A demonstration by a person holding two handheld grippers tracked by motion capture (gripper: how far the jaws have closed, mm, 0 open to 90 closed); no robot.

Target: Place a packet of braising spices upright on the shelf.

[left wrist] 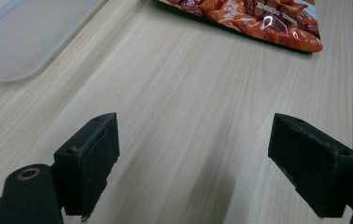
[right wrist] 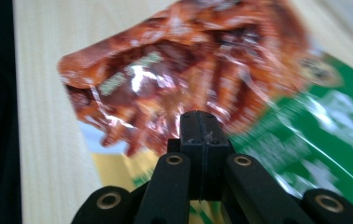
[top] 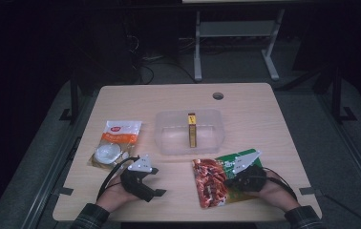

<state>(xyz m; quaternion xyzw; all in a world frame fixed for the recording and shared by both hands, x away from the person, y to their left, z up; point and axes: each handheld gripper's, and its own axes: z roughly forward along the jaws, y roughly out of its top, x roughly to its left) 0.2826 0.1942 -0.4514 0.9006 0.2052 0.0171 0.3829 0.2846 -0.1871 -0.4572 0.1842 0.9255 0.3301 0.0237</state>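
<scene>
Right gripper: I am seeing its jaws pressed flat together with nothing visibly between the pads, hovering over the red-and-green crinkled foil snack pouch; whether the tips are touching the foil I cannot tell.
Snack pouch: it is lying flat directly under and ahead of my right gripper, its red end stretching away towards my left gripper, its green end tucked beneath the right gripper's body.
Left gripper: I am holding its jaws wide apart over bare wood, gripping nothing.
Room ahead of left gripper: open pale wooden tabletop is running between the jaws up to the pouch's red edge, well apart from the pads.
Clear plastic rectangular tub: it is sitting beyond both grippers, between them, with a slim yellow-and-brown box inside; its rounded corner is showing far off to one side of the left jaws.
White-and-orange plastic food packet: it is lying just beyond my left gripper, close to it.
Near table edge: both of my hands are working just inside it.
</scene>
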